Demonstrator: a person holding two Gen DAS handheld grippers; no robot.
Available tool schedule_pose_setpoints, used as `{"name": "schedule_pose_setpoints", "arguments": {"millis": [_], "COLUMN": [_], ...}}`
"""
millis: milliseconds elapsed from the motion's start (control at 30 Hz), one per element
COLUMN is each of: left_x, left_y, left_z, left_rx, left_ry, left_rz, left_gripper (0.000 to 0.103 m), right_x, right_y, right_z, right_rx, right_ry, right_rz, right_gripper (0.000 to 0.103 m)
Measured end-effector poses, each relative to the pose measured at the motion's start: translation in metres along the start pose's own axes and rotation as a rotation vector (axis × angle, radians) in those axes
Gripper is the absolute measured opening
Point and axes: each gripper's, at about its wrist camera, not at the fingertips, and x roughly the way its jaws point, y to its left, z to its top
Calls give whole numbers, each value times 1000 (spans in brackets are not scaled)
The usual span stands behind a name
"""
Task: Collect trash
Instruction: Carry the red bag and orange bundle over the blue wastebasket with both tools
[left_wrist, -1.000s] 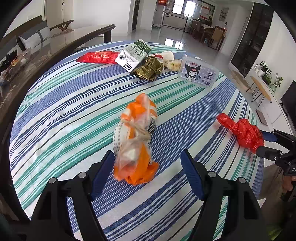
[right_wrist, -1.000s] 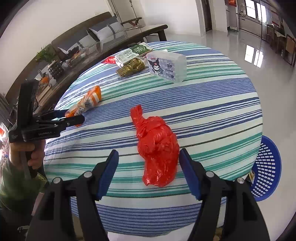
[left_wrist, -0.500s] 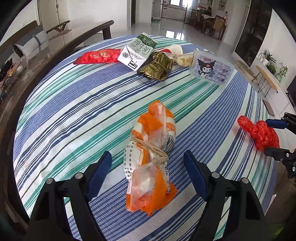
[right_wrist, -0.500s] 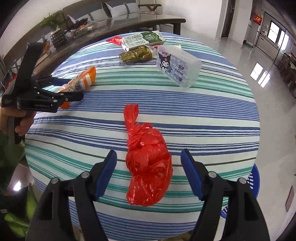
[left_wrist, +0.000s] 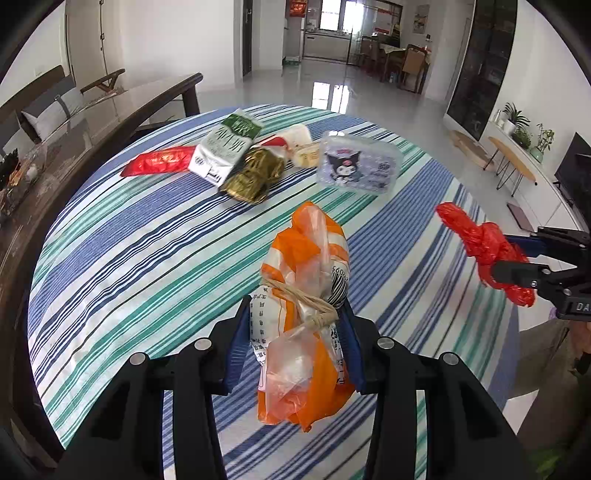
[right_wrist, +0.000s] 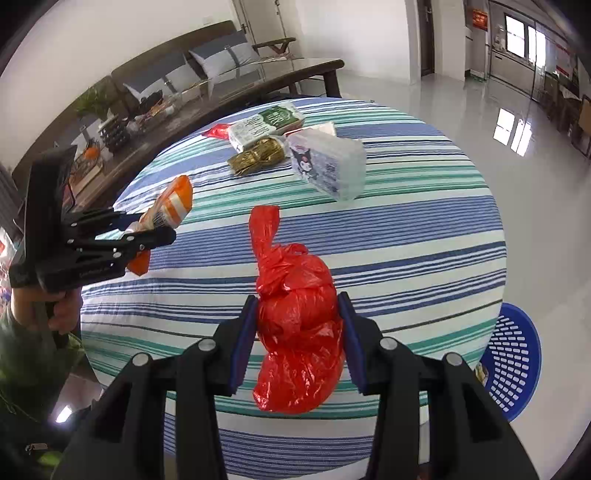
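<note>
Both grippers are closing on trash at once. Our left gripper (left_wrist: 295, 347) has the orange-and-clear bag (left_wrist: 308, 295) between its blue pads, which press its sides just beneath the twine knot; the bag's long axis runs straight ahead along the fingers, its tied tail hanging back toward us. Our right gripper (right_wrist: 297, 341) squeezes the red bag (right_wrist: 295, 317) the same way, with the twisted neck pointing away from the fingers and the loose bottom drooping below them. Both bags appear lifted just clear of the striped tabletop (left_wrist: 147, 258).

What the coming move turns on, we judge, is the blue basket (right_wrist: 513, 358): it sits on the floor past the tabletop edge, below and to the right of our right gripper, so the red bag has the shorter way and the orange one must cross behind it.

Only the right wrist view shows that basket; the left wrist view never catches it. The left view in turn shows more of what remains ahead of our left gripper: a red wrapper (left_wrist: 160, 164), a green-and-white carton (left_wrist: 225, 147), a crumpled gold wrapper (left_wrist: 255, 177) and a cartoon-printed tissue pack (left_wrist: 358, 168), clustered at the far side.
</note>
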Motion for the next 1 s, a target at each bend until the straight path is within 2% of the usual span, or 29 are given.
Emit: {"name": "schedule_pose_setpoints", "arguments": {"millis": [233, 433, 567, 767, 1000], "left_x": [-5, 15, 31, 78, 159], "left_y": [-73, -163, -230, -311, -361], "left_z": [15, 28, 40, 66, 75], "left_rx": [65, 145, 213, 250, 219], "left_ry": [-28, 10, 32, 51, 131], "left_rz": [-112, -232, -297, -330, -331], "left_gripper": [43, 43, 43, 44, 44], "right_x": [-28, -51, -70, -78, -49], "right_y": [-58, -141, -196, -266, -333], "right_z": [-20, -49, -56, -64, -87], "right_rx": [164, 357, 434, 499, 578], "right_ry": [-71, -118, -137, -126, -84], "right_rz": [-17, -120, -197, -282, -308], "right_gripper": [42, 42, 42, 42, 42]}}
